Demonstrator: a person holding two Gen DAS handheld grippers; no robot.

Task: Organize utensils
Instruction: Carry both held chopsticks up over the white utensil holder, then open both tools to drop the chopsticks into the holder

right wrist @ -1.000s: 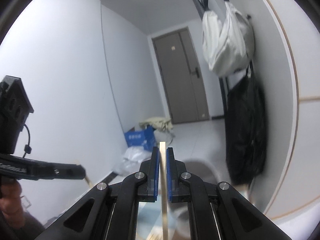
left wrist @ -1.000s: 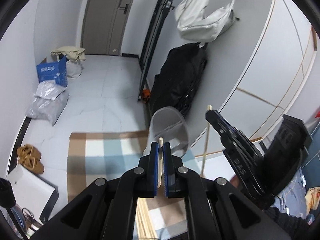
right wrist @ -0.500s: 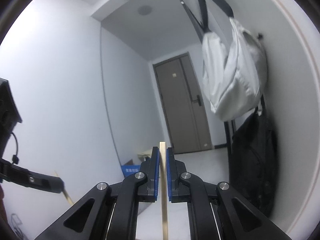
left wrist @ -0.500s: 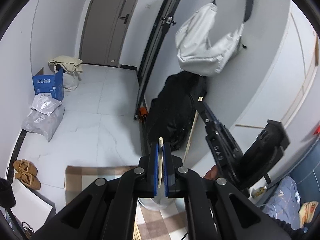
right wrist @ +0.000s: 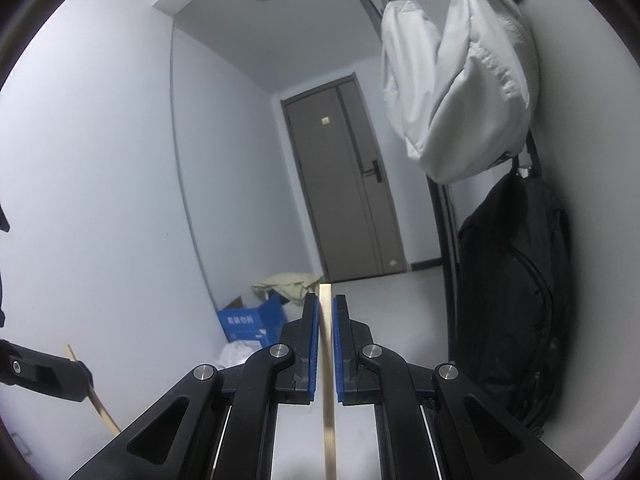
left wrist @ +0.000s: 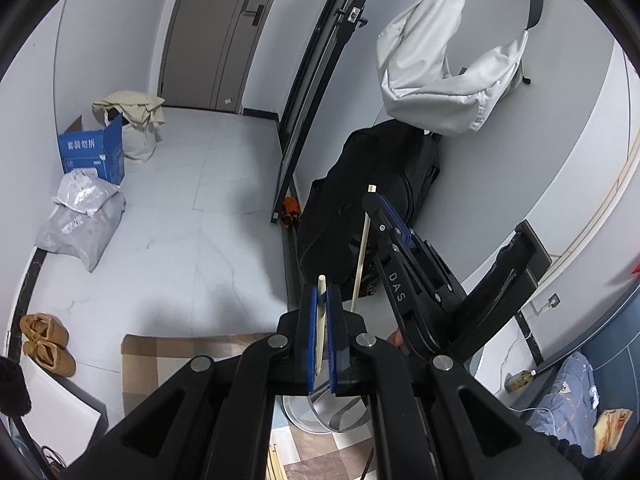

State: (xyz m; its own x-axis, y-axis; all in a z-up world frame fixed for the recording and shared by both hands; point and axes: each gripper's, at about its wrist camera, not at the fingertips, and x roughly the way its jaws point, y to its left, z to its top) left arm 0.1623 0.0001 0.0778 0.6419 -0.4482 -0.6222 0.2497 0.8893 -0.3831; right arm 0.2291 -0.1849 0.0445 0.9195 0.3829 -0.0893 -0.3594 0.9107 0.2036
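Observation:
In the left wrist view my left gripper (left wrist: 320,294) is shut on a pale wooden chopstick (left wrist: 320,328) that stands up between its blue pads. Just under those fingers a grey round holder (left wrist: 320,420) sits on a checked mat (left wrist: 180,360), mostly hidden. To the right my right gripper (left wrist: 374,202) is shut on a second chopstick (left wrist: 361,252) that hangs down from it. The right wrist view shows this chopstick (right wrist: 327,380) upright between the right gripper's (right wrist: 326,300) pads. My left gripper (right wrist: 85,376) enters at lower left with its chopstick (right wrist: 100,408).
A white bag (left wrist: 444,80) and a black bag (left wrist: 372,188) hang on the right wall. A blue box (left wrist: 92,152), plastic sacks (left wrist: 80,220) and brown shoes (left wrist: 46,340) lie on the tiled floor. More chopsticks (left wrist: 276,460) lie on the mat at the bottom edge.
Both grippers have travelled forward with their chopsticks. The grey holder slid from ahead of the left fingers to beneath them and dropped out of the right wrist view.

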